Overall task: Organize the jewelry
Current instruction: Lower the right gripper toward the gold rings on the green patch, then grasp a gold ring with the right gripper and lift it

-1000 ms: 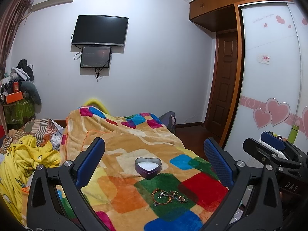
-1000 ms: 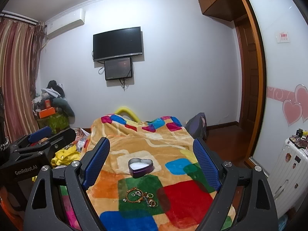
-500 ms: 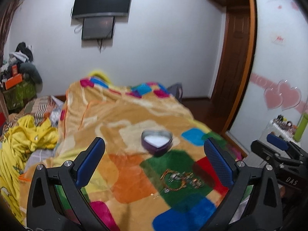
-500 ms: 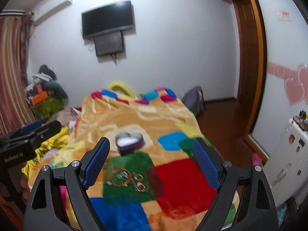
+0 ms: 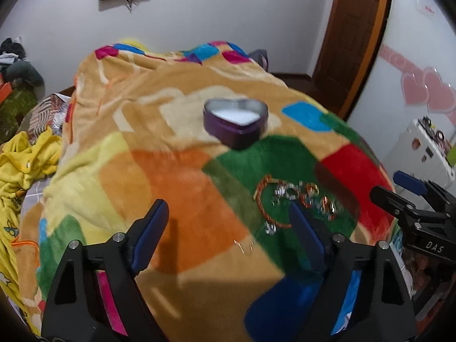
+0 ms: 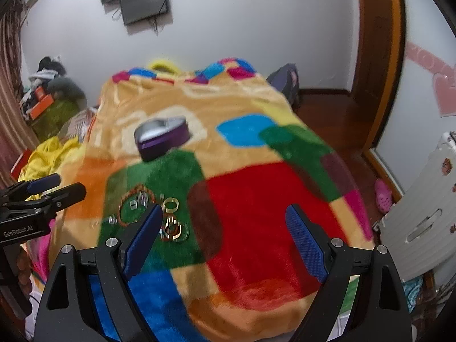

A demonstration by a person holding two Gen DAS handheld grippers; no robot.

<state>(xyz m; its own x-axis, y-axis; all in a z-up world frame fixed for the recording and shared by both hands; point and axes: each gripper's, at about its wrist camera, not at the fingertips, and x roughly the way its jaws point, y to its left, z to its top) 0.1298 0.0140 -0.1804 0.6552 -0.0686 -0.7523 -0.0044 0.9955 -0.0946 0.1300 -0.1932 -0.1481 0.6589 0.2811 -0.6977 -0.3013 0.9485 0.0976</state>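
1. Several small pieces of jewelry [image 5: 296, 199] lie loose on the green patch of the blanket [image 5: 171, 176]: a beaded bracelet [image 5: 263, 199], a few rings [image 6: 171, 204] and some silvery bits too blurred for us to name. One small piece sits a little apart, toward the near edge of the green patch.

2. Beyond the pile, on the pale part of the blanket, stands the heart-shaped tin [image 5: 236, 122]. It is open, with no lid in view, its floor shows white, and we see no jewelry in it.

3. We judge the sorting has not begun: nothing is in the tin and nothing is held, so we are at the approach to the first pick.

4. Our right gripper [image 6: 223, 219] hangs over the blanket with its fingers spread wide and empty, its left finger just beside the rings. Our left gripper [image 5: 228, 216] is likewise spread and empty, over the orange patch, with the pile beside its right finger.

5. The next move calls for lowering one gripper over a single piece, closing gently on it, and carrying it to the tin. The plush pile of the blanket may let thin rings sink, so we would likely need to pinch low and squarely.

6. Around the bed we see a yellow garment [image 5: 20, 165] at the left and a white cabinet [image 6: 421, 222] at the right.
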